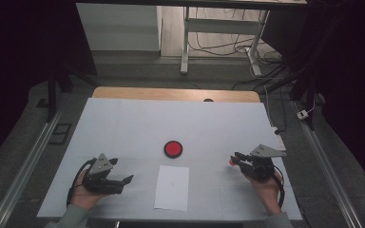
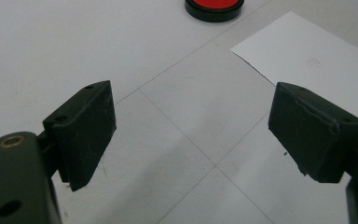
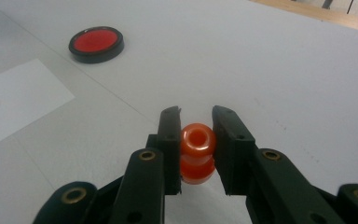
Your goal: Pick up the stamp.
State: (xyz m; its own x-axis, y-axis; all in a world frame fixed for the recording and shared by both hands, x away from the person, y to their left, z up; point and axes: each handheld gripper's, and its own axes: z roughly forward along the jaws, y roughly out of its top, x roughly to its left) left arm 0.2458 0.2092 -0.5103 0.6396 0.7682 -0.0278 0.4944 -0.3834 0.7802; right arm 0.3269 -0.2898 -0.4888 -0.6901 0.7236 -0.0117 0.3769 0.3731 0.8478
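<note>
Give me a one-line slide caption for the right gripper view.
Right gripper shut on an orange stamp, with the red ink pad and white paper sheet ahead.

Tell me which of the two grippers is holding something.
The right gripper, at the table's right side: its jaws pinch a small orange stamp. The left gripper stands wide open with nothing between its jaws.

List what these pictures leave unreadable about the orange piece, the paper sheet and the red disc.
- Orange stamp-like piece, right gripper view: its lower end is hidden between the right claw jaws clamping it; in the high view it is too small to make out.
- White paper sheet, left gripper view: a faint mark is too small to read, and the frame edge cuts the sheet.
- Red disc, left gripper view: cut off by the top edge.
</note>
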